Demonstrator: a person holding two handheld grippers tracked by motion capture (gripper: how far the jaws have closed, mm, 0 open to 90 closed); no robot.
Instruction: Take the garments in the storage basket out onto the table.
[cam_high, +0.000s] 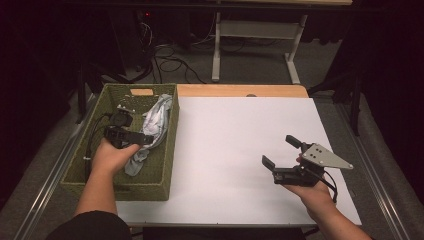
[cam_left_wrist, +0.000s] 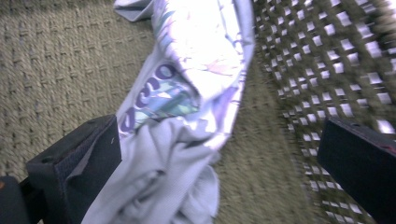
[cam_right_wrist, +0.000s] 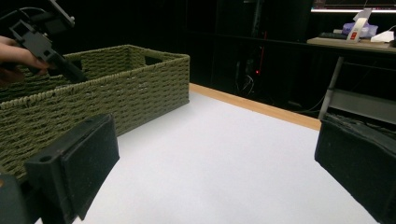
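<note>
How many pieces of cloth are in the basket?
1 that I can make out: a pale printed cloth along the basket's right side, by the left gripper. More may be bunched within.

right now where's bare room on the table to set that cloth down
The white table top is bare between the green basket and the right hand-held gripper, open above it. The basket is crowded: cloth and the open left hand-held gripper.

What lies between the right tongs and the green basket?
Bare white tabletop alone separates the right tongs from the green basket; the high view shows it.
</note>
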